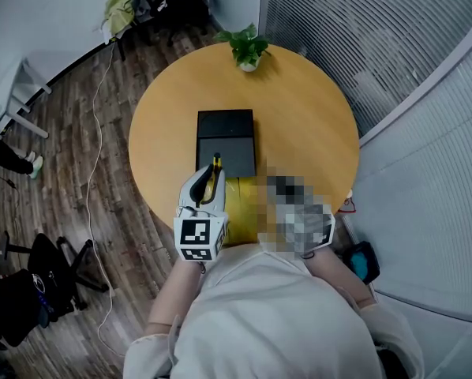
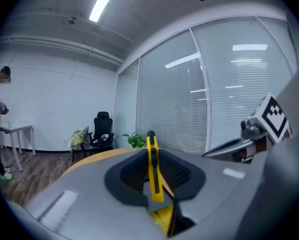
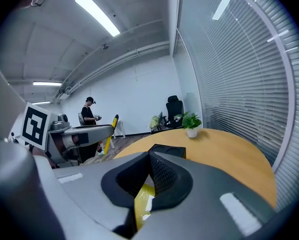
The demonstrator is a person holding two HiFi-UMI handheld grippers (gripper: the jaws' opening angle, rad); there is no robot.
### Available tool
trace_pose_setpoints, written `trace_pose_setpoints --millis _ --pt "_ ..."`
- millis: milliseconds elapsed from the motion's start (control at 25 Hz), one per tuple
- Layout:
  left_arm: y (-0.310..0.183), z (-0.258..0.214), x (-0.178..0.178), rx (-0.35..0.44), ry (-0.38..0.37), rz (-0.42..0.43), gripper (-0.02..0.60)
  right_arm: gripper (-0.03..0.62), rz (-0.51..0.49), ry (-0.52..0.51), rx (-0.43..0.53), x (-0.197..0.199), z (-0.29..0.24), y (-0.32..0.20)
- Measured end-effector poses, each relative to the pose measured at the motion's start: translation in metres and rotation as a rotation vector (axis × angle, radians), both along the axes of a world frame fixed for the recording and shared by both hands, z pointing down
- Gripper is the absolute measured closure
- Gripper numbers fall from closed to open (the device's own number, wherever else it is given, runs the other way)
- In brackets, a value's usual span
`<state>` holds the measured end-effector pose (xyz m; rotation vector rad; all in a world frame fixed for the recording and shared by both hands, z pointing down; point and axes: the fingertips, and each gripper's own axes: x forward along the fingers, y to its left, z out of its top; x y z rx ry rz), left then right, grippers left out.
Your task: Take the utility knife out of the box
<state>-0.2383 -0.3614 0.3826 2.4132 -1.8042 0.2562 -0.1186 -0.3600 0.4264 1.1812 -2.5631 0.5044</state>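
Utility knife (image 2: pixel 153 166) looks basically out to me. The left gripper (image 2: pixel 152 178) has its jaws closed about halfway and pinched on the knife's lower body. The yellow handle stands straight up out of the jaws with the black tip on top, dead centre in the left gripper view. In the head view it's just below the middle of the frame, hovering off the near edge of the table (image 1: pixel 307 117).

The right gripper (image 3: pixel 148 184) has its jaws squeezed nearly together on a glossy yellow packet (image 3: pixel 142 201). My guess is that's why the two are side by side. One holds the wrapper steady while the other draws the knife up and away from it. The packet's top edge shows right under the knife in the left gripper view, so the two look close but I can't say they touch.

The black box (image 1: pixel 226 140) sits flat in the middle of the table, above both grippers in the head view, with the plant (image 1: pixel 248 50) at the far edge. Nothing touches it. Not sure whether "the box" means that one or the packet, honestly.
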Motion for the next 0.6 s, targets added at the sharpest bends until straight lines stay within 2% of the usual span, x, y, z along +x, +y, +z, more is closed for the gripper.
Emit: trace_pose_setpoints --millis 600 --pt "0.0061 0.0088 0.0005 -0.030 0.035 -0.010 0.514 0.595 0.025 -0.004 0.009 -0.0003 0.0032 0.0002"
